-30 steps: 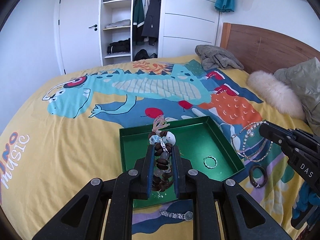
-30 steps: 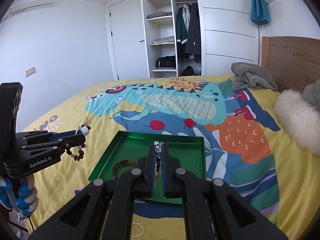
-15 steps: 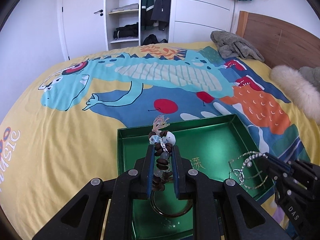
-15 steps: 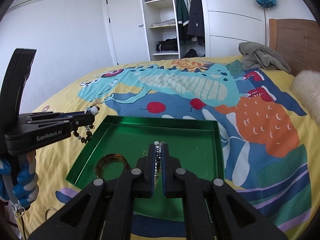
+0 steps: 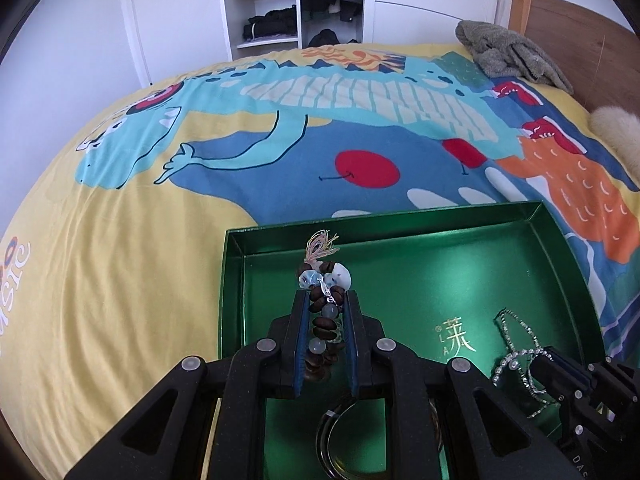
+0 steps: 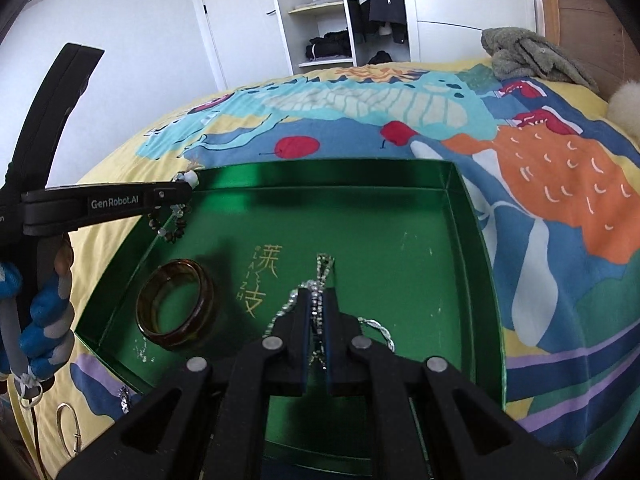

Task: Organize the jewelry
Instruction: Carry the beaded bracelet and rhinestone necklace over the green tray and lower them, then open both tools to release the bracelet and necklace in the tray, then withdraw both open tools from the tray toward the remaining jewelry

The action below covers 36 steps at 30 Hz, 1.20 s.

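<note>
So, working over a cartoon bedspread (image 5: 120, 260) (wardrobe (image 6: 332, 16) behind), green tray (image 6: 472, 240) half bare; left gripper (image 5: 325, 304) clamped on beaded bracelet (image 5: 322, 320), right gripper (image 6: 316, 300) pinching rhinestone chain (image 6: 320, 276).

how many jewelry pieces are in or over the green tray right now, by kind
beaded bracelet, held in the left tongs: 1
rhinestone chain, held in the right tongs: 1
amber bangle, lying in the green tray: 1
total: 3

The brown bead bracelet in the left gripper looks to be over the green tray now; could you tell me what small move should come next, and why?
Probably lower it a touch further, then open the left gripper. The bead bracelet is clamped between its pads and hangs over the green tray, above the floor, apart from the amber bangle.
</note>
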Each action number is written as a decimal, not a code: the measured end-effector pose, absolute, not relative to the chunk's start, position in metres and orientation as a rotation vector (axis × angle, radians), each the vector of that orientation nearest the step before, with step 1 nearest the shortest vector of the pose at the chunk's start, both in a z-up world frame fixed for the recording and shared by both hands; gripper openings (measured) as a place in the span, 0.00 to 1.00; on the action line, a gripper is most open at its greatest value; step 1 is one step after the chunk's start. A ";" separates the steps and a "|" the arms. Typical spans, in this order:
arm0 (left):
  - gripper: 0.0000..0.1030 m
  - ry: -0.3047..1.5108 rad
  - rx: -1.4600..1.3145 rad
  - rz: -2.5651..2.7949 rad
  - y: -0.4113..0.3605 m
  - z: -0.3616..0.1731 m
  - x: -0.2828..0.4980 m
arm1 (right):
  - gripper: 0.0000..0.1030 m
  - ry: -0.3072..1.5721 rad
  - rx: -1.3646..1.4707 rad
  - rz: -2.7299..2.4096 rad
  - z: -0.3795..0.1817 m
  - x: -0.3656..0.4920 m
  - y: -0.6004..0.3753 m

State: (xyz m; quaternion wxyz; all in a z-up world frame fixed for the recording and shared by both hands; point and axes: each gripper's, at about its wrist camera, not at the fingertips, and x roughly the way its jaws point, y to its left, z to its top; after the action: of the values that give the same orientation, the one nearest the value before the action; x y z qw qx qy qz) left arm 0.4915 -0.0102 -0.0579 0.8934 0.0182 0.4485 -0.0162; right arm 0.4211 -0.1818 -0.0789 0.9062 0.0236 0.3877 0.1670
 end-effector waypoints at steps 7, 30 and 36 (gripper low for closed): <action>0.16 0.978 0.033 -0.026 -0.007 -0.076 0.494 | 0.06 0.829 0.055 0.321 -0.092 0.420 -0.190; 0.41 0.882 -0.023 -0.046 0.033 0.014 0.386 | 0.32 0.734 0.052 0.278 -0.006 0.328 -0.220; 0.41 0.814 -0.032 -0.030 0.059 0.058 0.309 | 0.32 0.653 0.057 0.276 0.043 0.263 -0.234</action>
State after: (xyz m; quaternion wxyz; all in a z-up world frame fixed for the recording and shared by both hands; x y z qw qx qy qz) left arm 0.3087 0.0589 0.0575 0.9181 -0.0153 0.3958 -0.0145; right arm 0.2634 -0.2338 0.0427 0.9374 0.0277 0.3198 0.1350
